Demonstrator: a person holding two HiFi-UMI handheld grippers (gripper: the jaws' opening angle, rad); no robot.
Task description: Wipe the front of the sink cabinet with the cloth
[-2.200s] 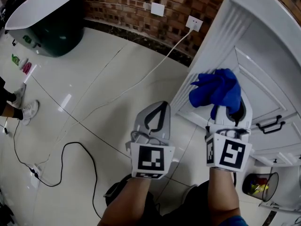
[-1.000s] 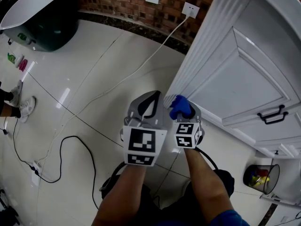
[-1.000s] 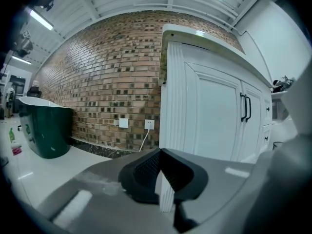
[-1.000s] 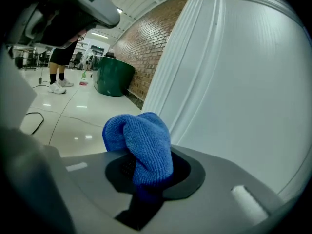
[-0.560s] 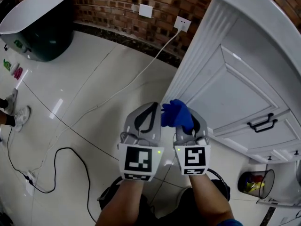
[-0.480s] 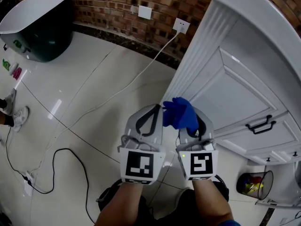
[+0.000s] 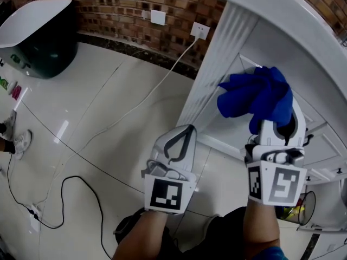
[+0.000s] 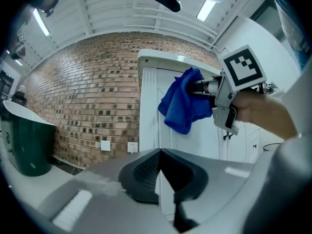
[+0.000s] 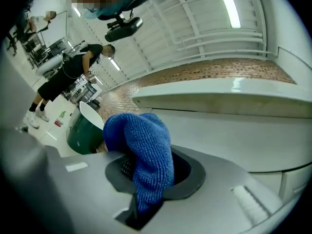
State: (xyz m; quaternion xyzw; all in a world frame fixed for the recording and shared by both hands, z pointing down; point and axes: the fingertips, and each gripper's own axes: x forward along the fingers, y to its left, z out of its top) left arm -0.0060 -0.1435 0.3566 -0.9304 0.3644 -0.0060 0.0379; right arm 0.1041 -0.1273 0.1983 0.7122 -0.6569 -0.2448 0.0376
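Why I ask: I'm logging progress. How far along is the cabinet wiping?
Done: the cloth is picked up, clamped in the right tool. In hand: it is held up at the upper cabinet front; contact can't be confirmed. The left tool is shut, empty. Left: no wiped patch shows, so the remaining share can't be told.

Pale grey moulded shells on left gripper (image 7: 186, 131) and right gripper (image 7: 279, 121), tapering forward, black textured lining inside the jaws. Each carries a white cube (image 7: 169, 195) with black square markers at the rear. Forearms bare; blue sleeve (image 7: 267, 254) edge at right arm
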